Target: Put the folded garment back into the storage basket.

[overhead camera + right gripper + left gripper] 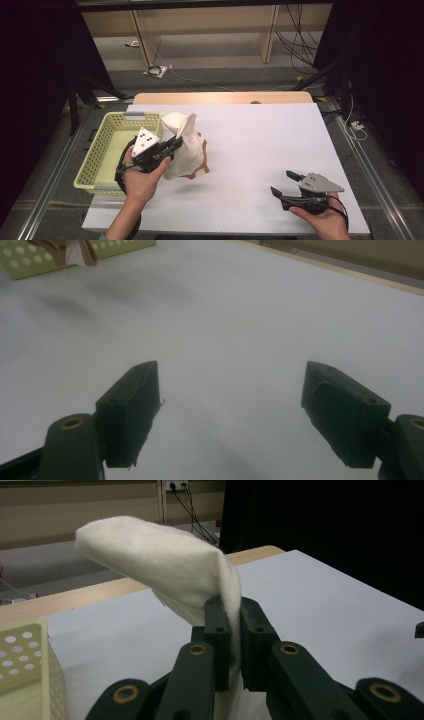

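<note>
While the left tongs (176, 142) are clamped tight on a fold of the cream cloth (186, 144), the cloth hangs lifted over the white table (260, 150), just right of the yellow perforated basket (102, 150); in the left gripper view the two black jaws stand almost together with the fabric (165, 565) pinched between them, one flap rising above the jaw tips and arching over to the left, the rest dropping down behind the jaws; in the high view the cloth's long axis runs roughly up and down, its upper peak pointing away from the person and its lower bulk sagging toward the table, where a tan or orange edge (196, 172) shows at the bottom; whether that lower edge touches the table cannot be told; the right tongs (284, 182) rest well apart from the cloth, near the table's front right corner, jaws spread wide with nothing between them; the right gripper view shows bare table between the two pads (132, 410), with the basket (30, 260) far off at the upper left.
</note>
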Tool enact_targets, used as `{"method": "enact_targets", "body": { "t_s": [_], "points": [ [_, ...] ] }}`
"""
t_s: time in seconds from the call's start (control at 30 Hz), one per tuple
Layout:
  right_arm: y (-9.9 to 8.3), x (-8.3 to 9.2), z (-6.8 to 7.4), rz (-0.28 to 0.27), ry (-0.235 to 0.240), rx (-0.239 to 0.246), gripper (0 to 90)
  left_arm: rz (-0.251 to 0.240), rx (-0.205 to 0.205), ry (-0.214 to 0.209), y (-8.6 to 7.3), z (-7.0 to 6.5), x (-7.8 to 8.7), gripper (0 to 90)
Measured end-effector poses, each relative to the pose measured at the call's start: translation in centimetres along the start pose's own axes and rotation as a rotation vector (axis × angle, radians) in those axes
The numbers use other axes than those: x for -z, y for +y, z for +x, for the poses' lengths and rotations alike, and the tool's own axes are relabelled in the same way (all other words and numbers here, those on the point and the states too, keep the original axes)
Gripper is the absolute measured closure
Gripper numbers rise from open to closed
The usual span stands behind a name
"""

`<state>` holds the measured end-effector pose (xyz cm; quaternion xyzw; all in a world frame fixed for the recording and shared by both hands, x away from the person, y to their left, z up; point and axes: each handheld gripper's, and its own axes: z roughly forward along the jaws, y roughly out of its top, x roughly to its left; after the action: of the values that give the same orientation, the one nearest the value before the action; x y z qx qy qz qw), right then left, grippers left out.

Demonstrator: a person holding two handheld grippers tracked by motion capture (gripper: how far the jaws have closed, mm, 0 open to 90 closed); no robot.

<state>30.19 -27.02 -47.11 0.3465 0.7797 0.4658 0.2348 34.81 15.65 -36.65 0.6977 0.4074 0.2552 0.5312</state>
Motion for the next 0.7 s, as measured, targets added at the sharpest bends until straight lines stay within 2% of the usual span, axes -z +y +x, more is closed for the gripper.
{"method": "enact_targets", "body": {
  "t_s": [0.7],
  "points": [
    [0.0,0.03,-0.01,-0.001,-0.003,-0.002,24.0,-0.021,0.01,0.019,0.43,0.85,0.69,83.8]
  ]
}}
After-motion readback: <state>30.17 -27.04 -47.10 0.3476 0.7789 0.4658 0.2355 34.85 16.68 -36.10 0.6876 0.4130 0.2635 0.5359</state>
